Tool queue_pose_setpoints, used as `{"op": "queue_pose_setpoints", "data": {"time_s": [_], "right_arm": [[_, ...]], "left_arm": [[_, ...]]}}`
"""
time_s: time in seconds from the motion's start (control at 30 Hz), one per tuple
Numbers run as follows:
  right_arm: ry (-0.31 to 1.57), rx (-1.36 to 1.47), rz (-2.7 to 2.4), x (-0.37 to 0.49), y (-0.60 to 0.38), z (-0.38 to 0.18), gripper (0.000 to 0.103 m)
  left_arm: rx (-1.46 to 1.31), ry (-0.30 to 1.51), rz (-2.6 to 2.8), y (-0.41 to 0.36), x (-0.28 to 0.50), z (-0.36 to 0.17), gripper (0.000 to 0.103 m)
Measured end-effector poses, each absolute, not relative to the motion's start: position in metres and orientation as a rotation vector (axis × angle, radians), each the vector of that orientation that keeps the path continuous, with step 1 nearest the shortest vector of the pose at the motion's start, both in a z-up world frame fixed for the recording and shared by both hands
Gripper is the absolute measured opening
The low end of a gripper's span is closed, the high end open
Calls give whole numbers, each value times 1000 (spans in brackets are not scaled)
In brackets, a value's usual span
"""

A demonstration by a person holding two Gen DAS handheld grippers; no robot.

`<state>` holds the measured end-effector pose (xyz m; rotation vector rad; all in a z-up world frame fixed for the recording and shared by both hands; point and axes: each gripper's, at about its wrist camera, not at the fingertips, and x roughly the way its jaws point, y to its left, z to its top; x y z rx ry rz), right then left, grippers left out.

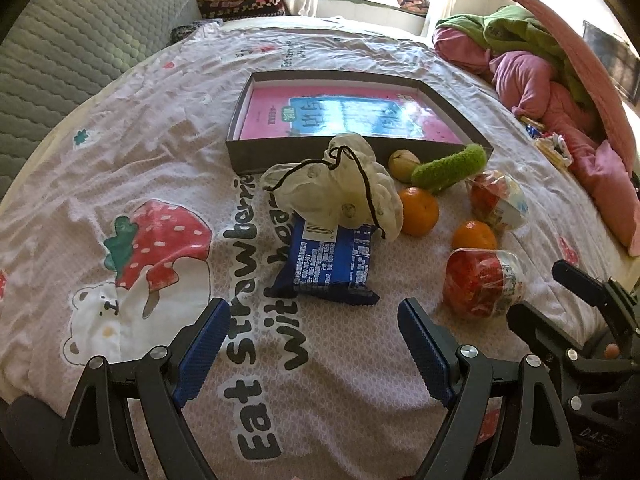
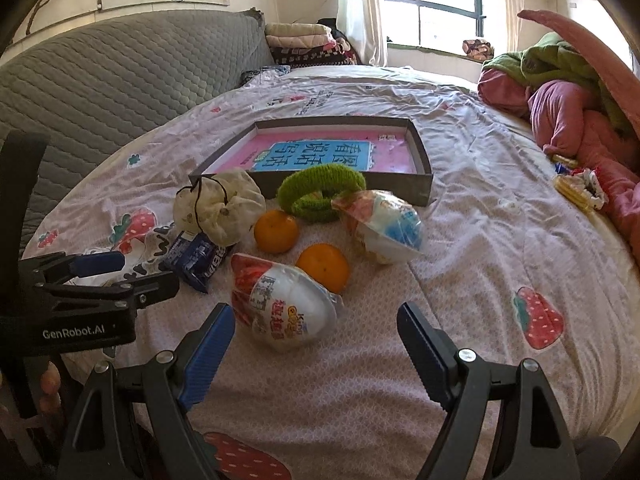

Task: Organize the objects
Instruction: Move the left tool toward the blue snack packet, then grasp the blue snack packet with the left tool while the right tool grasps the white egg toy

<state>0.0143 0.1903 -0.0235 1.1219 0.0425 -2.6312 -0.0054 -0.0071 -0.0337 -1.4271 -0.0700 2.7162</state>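
Left wrist view: left tongs (image 1: pixel 312 344) spread wide, empty, hovering above the bed (image 1: pixel 120 152), aimed at the blue snack packet (image 1: pixel 334 266) just ahead. Right wrist view: right tongs (image 2: pixel 316 344) also wide and empty, nearest egg-shaped toy (image 2: pixel 286 308) lying between and just beyond the tips.

Further out: two oranges (image 2: pixel 277 230) (image 2: pixel 323 267), second egg-shaped toy (image 2: pixel 384 228), green knitted ring (image 2: pixel 320 192), white drawstring pouch (image 2: pixel 220 206) resting on the packet's far end. Open box (image 2: pixel 420 152) with a pink book inside sits behind the pile, toward the middle of the bed.

Risks, judged: egg is smooth and rounded, may squirt out under a pinch; oranges could roll on the soft bedding; lifting the packet may drag the pouch along.
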Motion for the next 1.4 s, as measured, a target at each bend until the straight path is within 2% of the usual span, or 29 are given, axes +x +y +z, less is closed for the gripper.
{"op": "queue_pose_setpoints", "data": {"time_s": [1.17,1.4], "right_arm": [[-24,1118,-2514,-11,183,-49,82],[-41,1142,-2463,-12,179,-53,68]], "left_arm": [[-1460,-125,2713,-12,-50,-65,87],[-1469,-113,2718,-11,-55,-70,87]]}}
